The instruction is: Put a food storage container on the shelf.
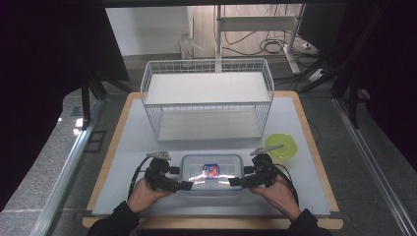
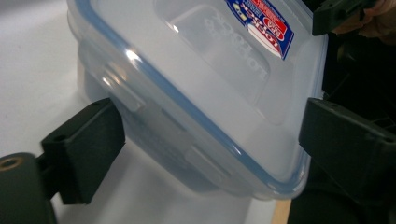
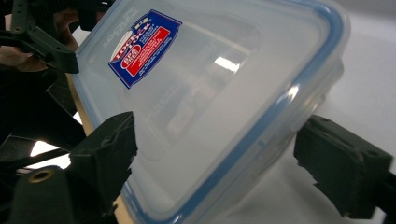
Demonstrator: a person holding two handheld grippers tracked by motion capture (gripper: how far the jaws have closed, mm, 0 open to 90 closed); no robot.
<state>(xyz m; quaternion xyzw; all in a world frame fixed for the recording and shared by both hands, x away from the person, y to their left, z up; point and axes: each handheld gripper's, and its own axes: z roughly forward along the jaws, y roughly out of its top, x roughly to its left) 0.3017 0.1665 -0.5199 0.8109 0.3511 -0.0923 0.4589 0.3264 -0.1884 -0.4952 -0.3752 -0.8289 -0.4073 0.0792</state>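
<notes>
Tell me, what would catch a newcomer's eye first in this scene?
Most striking is the clear plastic container with a blue-edged lid and a red-and-blue label, at the near edge of the table, framed at each end by the left gripper and the right gripper. Behind it stands a white wire basket in the middle of the table. A small lime-green bowl sits to the container's right.

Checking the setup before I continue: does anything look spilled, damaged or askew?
Nothing stands out. The lidded container sits flat and closed between the left tool and right tool; the wire rack stands upright.
</notes>
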